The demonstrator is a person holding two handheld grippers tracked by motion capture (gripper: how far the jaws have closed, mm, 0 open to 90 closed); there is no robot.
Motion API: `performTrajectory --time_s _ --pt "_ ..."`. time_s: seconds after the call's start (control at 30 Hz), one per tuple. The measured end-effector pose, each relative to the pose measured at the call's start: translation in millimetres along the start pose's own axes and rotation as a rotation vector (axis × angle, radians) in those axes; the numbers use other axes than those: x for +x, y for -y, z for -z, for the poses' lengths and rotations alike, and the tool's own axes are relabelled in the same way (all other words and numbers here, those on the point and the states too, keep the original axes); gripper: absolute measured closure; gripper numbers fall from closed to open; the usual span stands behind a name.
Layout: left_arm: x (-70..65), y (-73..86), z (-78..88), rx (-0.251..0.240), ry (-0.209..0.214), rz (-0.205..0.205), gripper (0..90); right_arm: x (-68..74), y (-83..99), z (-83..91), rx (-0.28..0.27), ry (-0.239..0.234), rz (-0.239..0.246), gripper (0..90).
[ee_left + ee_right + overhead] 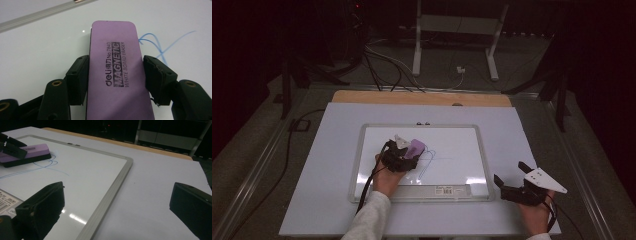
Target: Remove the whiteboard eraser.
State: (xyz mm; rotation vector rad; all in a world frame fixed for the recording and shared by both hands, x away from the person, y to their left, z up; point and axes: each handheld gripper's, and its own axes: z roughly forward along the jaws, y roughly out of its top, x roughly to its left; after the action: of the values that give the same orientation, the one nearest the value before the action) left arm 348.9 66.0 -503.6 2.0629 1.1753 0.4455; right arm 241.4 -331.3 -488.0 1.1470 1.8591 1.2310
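A purple magnetic whiteboard eraser lies flat on the white whiteboard. My left gripper is shut on it, one black pad against each long side. Just right of the eraser is a looping blue marker scribble. My right gripper sits low over the bare table cover, right of the board's lower right corner. Its jaws are open wide with nothing between them.
The whiteboard's grey frame carries a barcode label on its near rim. A wooden table edge runs along the back. Beyond it, white stand legs and cables lie on the dark floor.
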Motion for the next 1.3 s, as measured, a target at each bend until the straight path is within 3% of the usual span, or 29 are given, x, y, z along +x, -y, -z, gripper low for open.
performTrajectory --time_s 0.2,0.4,0.57,0.87,0.97,1.03,1.2,1.3 --pt "20.1 -0.3 2.1 0.006 -0.075 0.052 41.7 -0.3 0.2 -0.3 0.001 0.0 -0.002 0.0" --pt "32.6 -1.5 1.1 0.007 -0.099 0.087 41.8 0.4 0.3 -1.0 0.003 -0.002 0.0 0.0" --pt "26.0 -6.3 -1.6 0.023 -0.112 0.061 41.9 0.9 0.4 -1.6 0.005 -0.003 0.0 0.0" --pt "-2.7 -9.5 -3.8 0.04 -0.056 -0.023 41.9 0.1 0.3 -1.0 0.001 -0.001 -0.001 0.0" --pt "0.5 -9.7 -3.6 0.045 -0.046 -0.02 41.9 -0.1 0.2 -0.6 0.0 0.001 -0.003 0.0" --pt "5.9 -10.0 -3.4 0.046 -0.073 -0.016 42.0 -0.2 0.0 0.1 -0.001 0.002 -0.002 0.0" --pt "23.9 -12.9 -3.6 0.064 -0.081 0.011 42.1 -1.0 0.2 0.2 -0.002 0.003 -0.004 0.0" --pt "27.3 -15.4 -5.6 0.069 -0.091 0.013 42.1 -0.2 0.1 -0.1 0.0 0.002 -0.002 0.0"
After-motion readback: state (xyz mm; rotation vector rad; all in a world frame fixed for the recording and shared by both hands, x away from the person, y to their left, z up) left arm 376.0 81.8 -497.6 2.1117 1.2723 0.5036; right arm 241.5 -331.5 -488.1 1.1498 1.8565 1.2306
